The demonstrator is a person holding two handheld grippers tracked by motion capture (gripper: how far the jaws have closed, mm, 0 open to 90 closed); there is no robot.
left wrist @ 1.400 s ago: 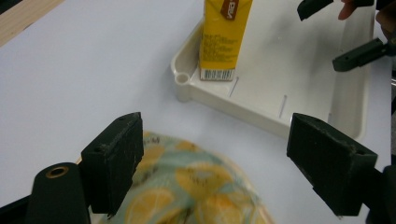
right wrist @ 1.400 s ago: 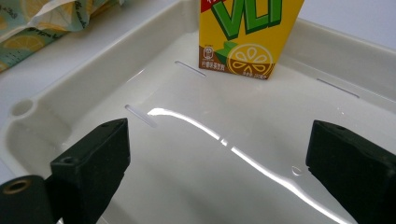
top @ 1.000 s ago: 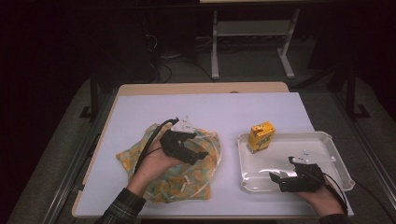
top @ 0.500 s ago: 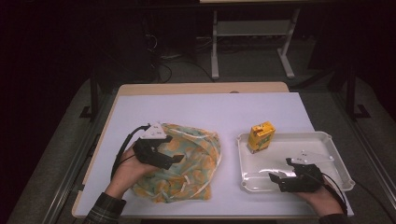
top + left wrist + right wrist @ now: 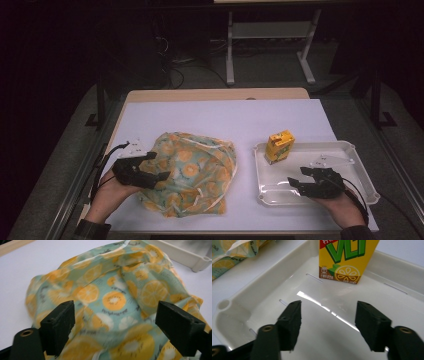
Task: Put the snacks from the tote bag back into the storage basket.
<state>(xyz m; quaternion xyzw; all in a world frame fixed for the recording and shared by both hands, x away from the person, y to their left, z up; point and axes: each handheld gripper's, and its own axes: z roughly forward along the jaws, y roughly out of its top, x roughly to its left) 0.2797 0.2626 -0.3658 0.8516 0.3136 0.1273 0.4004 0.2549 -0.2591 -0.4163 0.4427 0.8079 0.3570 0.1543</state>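
A crumpled cloth bag point(image 5: 197, 170) printed with orange slices on pale green lies on the white table sheet, left of centre. My left gripper point(image 5: 161, 166) sits at its left edge. Its jaws have just been opening and stand wide over the cloth point(image 5: 112, 300) without pressing it. A yellow juice carton point(image 5: 279, 146) stands upright in the far left corner of a white tray point(image 5: 350, 150). My right gripper point(image 5: 296, 176) hovers low inside the tray, pointing at the carton point(image 5: 347, 257). Its jaws point(image 5: 329, 306) have just been closing and stand half apart with nothing between them.
The tray's near left wall point(image 5: 262, 282) lies between the bag and the right gripper. Bare white sheet point(image 5: 225, 117) stretches behind the bag and the tray. The table's wooden far edge point(image 5: 215, 94) lies beyond, with a metal stand on the dark floor.
My left hand has slid left from the top of the bag to its left edge. The right hand has stayed in the tray.
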